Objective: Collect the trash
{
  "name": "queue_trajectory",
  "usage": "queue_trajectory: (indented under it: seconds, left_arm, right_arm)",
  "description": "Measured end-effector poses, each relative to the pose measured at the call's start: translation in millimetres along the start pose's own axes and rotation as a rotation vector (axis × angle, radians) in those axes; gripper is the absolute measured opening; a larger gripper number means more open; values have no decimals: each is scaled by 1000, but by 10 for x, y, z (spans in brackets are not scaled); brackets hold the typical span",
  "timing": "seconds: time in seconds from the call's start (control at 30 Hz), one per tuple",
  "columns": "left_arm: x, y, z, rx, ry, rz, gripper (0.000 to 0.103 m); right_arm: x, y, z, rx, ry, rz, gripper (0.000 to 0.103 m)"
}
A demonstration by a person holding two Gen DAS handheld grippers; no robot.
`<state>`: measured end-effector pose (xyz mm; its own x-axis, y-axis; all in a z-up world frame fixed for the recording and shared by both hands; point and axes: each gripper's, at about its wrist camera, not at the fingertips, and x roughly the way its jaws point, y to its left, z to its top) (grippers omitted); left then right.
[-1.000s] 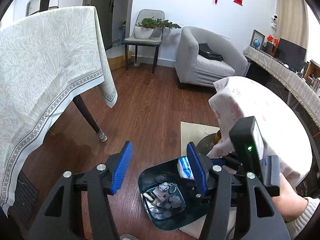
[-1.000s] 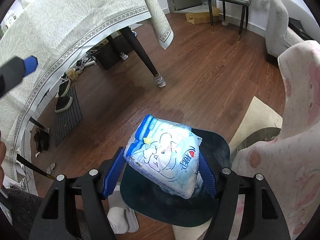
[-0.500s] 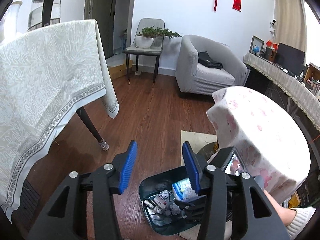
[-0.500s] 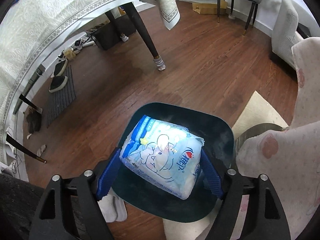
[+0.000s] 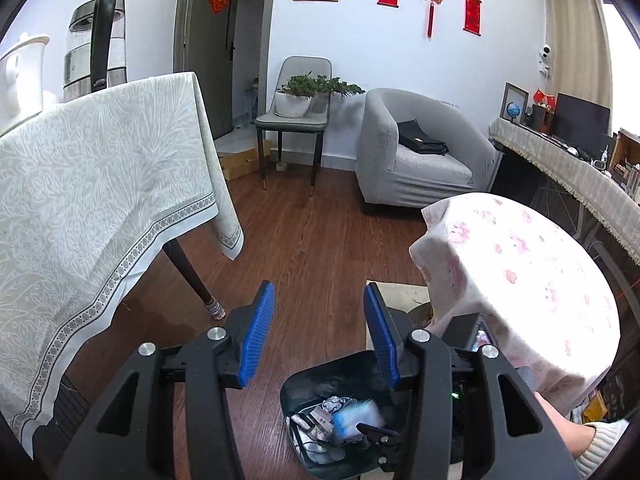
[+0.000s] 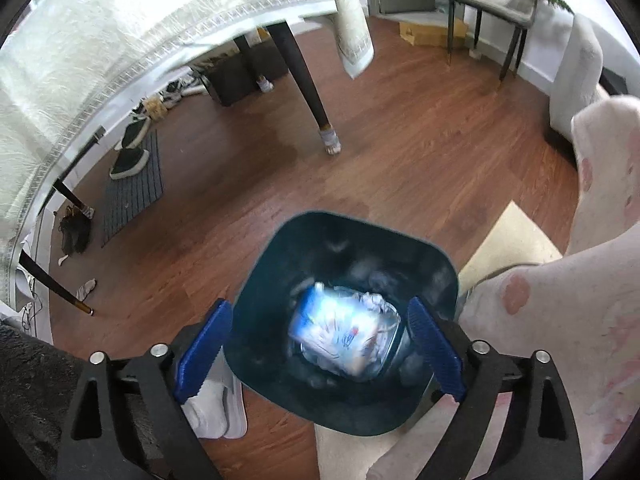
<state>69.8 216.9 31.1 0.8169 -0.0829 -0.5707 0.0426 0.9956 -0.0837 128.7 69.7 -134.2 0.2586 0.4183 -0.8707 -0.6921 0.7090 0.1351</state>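
Note:
A dark blue-green trash bin (image 6: pixel 280 280) stands on the wood floor. Inside it lies a blue and white plastic packet (image 6: pixel 340 336), blurred, on top of crumpled paper (image 6: pixel 374 300) and other scraps. My right gripper (image 6: pixel 319 303) hangs straight above the bin; its jaws are opening and nothing is between the blue pads. In the left wrist view the bin (image 5: pixel 304 380) sits low, with the packet (image 5: pixel 356 416) in it. My left gripper (image 5: pixel 319 286) is higher and farther back, jaws partly apart with nothing between them.
A table under a pale patterned cloth (image 5: pixel 100 200) stands left, one leg (image 6: pixel 308 92) close to the bin. A pink flowered cloth (image 5: pixel 520 272) covers furniture right of the bin. Beige rug (image 6: pixel 508 236), white slippers (image 6: pixel 216 408), shoes on a mat (image 6: pixel 132 188), grey armchair (image 5: pixel 416 152).
The packet left the right gripper's pads and dropped into the bin as those jaws spread. The left gripper rose and its jaws drew closer together.

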Motion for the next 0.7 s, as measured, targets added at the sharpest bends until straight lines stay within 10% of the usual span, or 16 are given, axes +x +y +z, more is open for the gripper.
queue_trajectory:
  seconds: [0.33, 0.7]
  left_arm:
    - [29, -112, 41, -4, -13, 0, 56]
    - [-4, -388, 46, 6, -73, -14, 85]
  right_arm:
    - [-703, -48, 80, 6, -183, -34, 92]
    - [-1489, -400, -81, 96, -374, -171, 83]
